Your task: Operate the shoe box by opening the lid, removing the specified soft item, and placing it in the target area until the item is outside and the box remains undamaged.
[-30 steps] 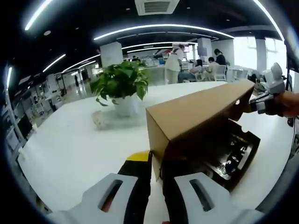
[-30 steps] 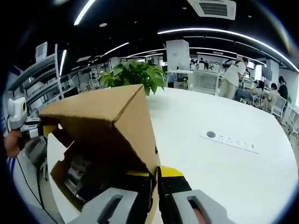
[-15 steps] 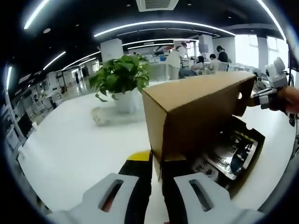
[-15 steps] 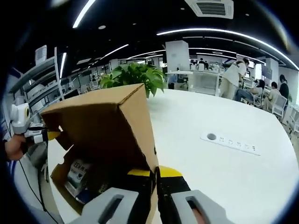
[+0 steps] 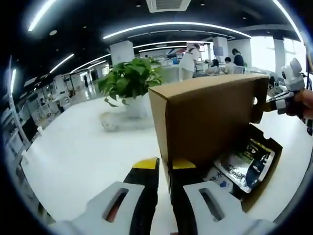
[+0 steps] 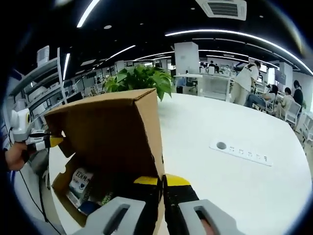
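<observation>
We see the cardboard shoe box [image 5: 230,147] on the white table [image 5: 73,152], its lid [image 5: 205,120] raised upright, and each end of that lid is pinched by one of our tools. In the left gripper view, the left gripper [image 5: 164,169] has its yellow-tipped jaws drawn nearly together on the lid's near corner, the cardboard edge running down between them. At the far end of the lid, the right gripper [image 5: 274,105] comes in from the right with a hand behind it, its tip at the lid's corner. In the right gripper view the right gripper [image 6: 162,183] has its jaws narrow on the lid's edge in the same way, while the left gripper [image 6: 49,142] meets the lid's far corner at the left. Below the lifted lid the box stands open, and inside it lie soft printed packets [image 5: 244,164], just beyond and to the right of the left gripper's jaws. In the right gripper view a white packet [image 6: 80,181] carries blue letters that we read as "EDI"; the rest is too small to make out. A potted plant [image 5: 129,85] stands behind the box, and a white power strip [image 6: 240,150] lies on the table well apart from it.
</observation>
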The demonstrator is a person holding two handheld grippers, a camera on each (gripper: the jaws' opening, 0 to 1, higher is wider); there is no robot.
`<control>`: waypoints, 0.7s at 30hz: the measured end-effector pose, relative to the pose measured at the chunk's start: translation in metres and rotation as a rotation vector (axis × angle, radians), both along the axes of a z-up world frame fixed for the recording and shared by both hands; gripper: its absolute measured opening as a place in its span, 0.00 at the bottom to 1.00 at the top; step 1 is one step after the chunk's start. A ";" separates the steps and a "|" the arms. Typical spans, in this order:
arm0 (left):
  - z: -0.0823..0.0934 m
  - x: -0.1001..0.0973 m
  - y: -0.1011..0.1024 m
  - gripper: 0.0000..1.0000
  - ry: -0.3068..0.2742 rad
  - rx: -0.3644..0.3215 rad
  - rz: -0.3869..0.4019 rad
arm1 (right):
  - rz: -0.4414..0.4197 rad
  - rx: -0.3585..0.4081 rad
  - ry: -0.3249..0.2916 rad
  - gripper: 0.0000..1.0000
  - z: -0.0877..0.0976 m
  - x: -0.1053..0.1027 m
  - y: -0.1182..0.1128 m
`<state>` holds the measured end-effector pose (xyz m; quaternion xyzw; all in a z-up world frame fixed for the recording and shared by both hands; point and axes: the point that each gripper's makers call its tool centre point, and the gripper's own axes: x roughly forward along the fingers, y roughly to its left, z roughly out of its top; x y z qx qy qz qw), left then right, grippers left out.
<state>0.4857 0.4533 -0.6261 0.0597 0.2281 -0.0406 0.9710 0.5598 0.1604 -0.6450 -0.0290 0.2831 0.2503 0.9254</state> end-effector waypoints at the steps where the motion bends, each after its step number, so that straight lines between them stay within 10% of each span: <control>1: -0.003 -0.001 0.000 0.05 0.008 0.008 -0.001 | 0.002 -0.001 -0.001 0.00 0.000 0.000 0.000; 21: -0.012 0.008 0.004 0.02 0.035 -0.020 -0.007 | 0.008 -0.016 0.000 0.00 0.001 0.015 0.004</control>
